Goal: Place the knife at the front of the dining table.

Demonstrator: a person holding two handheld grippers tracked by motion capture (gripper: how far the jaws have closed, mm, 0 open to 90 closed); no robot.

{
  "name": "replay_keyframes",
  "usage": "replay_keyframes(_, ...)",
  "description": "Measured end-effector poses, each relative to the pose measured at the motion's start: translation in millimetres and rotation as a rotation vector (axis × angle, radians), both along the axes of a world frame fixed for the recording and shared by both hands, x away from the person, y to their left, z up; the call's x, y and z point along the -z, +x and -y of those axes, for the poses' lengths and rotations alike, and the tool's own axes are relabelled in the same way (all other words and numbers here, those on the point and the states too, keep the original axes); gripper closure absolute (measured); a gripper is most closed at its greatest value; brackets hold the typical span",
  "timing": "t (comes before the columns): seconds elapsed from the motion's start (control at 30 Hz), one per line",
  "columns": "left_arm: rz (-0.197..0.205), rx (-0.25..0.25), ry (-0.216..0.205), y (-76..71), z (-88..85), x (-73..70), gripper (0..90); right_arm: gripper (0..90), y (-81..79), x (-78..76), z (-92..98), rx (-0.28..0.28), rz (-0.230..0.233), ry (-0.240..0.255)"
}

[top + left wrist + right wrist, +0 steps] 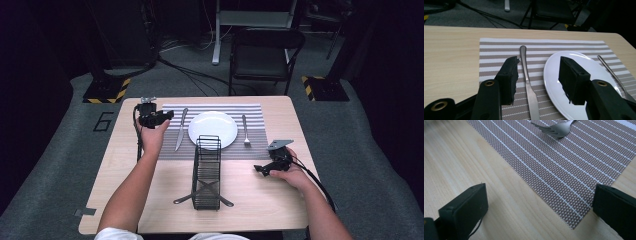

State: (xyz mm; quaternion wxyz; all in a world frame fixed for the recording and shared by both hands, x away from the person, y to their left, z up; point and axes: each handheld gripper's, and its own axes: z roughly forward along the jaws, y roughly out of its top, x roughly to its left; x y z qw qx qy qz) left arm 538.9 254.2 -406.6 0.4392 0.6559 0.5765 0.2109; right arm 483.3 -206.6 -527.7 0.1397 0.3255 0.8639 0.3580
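Two tools gaping, left tool raised over knife, right tool low

On the placemat, the knife lies at the plate's nine o'clock, the fork at three, and the rack at six.

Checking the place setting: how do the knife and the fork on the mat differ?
The knife lies left of the white plate; the fork lies right of it. The knife looks longer, reaching nearer the mat's front edge than the fork. Both are silver, flat on the striped mat, handles away from the person.
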Motion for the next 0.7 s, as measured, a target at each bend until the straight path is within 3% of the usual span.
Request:
replay_keyframes(0.13,0.026,0.037,0.014,-14.7,-0.8,-12.1,49.2,0.0,0.0,0.0,0.0,0.000,0.000,0.000)
replay_keyframes(0.3,0.038,0.073,0.033,-29.3,-3.1,-16.7,48.6,0.0,0.0,0.0,0.0,0.000,0.000,0.000)
replay_keyframes(0.7,0.037,0.185,0.099,-66.8,-11.0,-7.3,48.2,0.0,0.0,0.0,0.0,0.000,0.000,0.000)
